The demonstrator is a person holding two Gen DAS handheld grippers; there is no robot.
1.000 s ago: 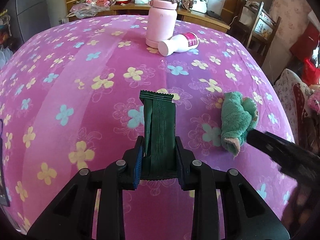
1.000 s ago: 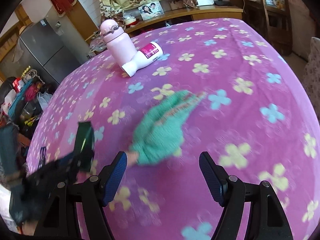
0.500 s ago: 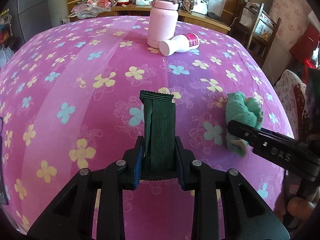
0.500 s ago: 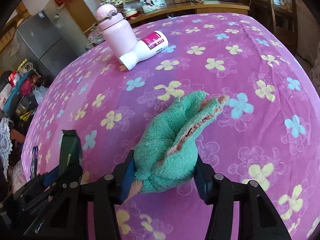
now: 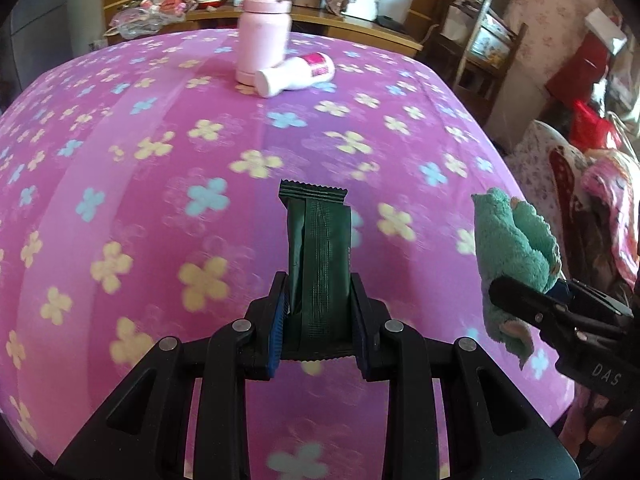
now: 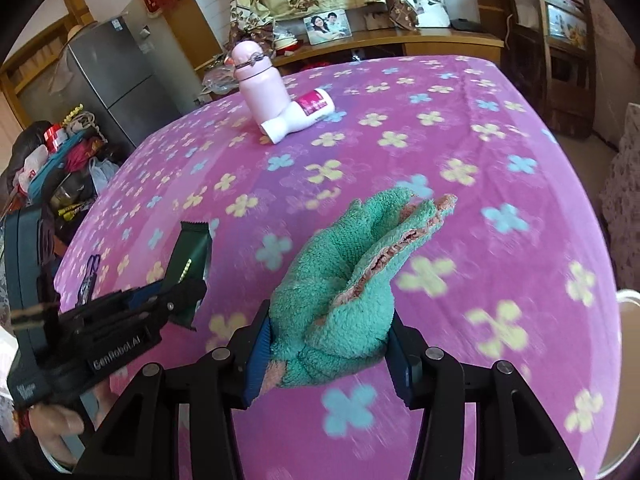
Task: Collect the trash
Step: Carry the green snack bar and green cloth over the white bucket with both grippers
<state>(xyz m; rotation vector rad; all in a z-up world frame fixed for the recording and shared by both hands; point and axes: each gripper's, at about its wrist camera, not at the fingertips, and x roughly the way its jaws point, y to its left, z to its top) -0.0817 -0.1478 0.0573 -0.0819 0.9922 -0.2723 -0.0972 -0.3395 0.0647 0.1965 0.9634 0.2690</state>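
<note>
Dark green wrapper point(image 5: 316, 252): you hold it in your left gripper point(image 5: 318, 320), pads pressed on its lower half, crimped top edge standing free at frame centre. Likely light, thin, crinkly film; pinch it across the flat faces, as now.

Teal terry cloth point(image 6: 344, 280): bunched between the pads of your right gripper point(image 6: 328, 344), clamped at its lower end, folds fanning toward the upper right, clear of the tablecloth point(image 6: 500, 128). Soft, compressible, unlikely to slip.

White bottle point(image 6: 298, 114): on its side, upper centre, touching the pink flask point(image 6: 258, 80). Rigid, smooth, probably light; apt to roll. Take it across the body. Well apart from both grippers.
</note>
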